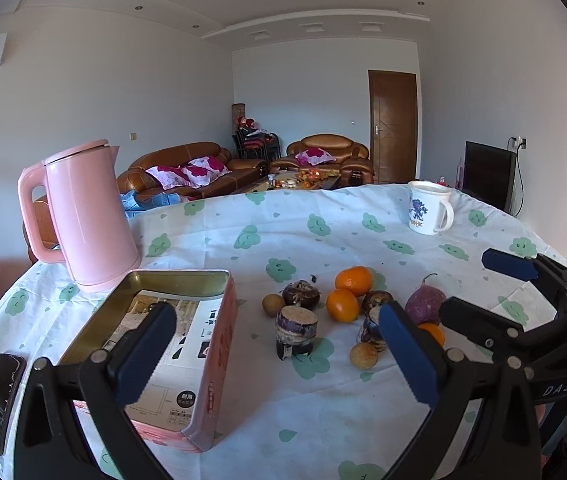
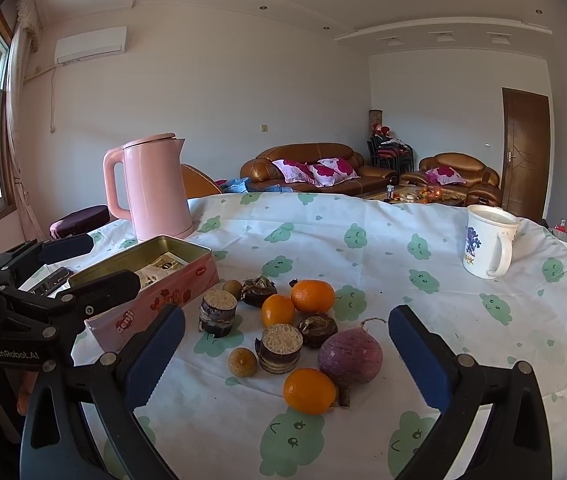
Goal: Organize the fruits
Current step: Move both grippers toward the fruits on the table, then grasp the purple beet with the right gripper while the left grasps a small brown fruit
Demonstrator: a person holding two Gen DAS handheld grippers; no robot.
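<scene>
A heap of produce lies mid-table: three oranges (image 2: 312, 295) (image 2: 278, 310) (image 2: 309, 391), a purple radish (image 2: 350, 355), two cut cane stubs (image 2: 218, 313) (image 2: 280, 348), dark water chestnuts (image 2: 258, 290) and small brown longans (image 2: 242, 361). The heap also shows in the left wrist view, with an orange (image 1: 354, 280) and a cane stub (image 1: 296, 330). An open pink tin (image 1: 187, 344) (image 2: 155, 300) with a paper sheet inside stands left of the heap. My left gripper (image 1: 279, 352) is open and empty, above the tin's right edge. My right gripper (image 2: 287, 360) is open and empty, in front of the heap.
A pink kettle (image 1: 87, 216) (image 2: 155, 192) stands behind the tin. A white mug (image 1: 429, 208) (image 2: 487, 242) stands at the far right. A phone (image 1: 1, 396) lies at the table's left edge. The tablecloth (image 2: 363, 240) is white with green clouds.
</scene>
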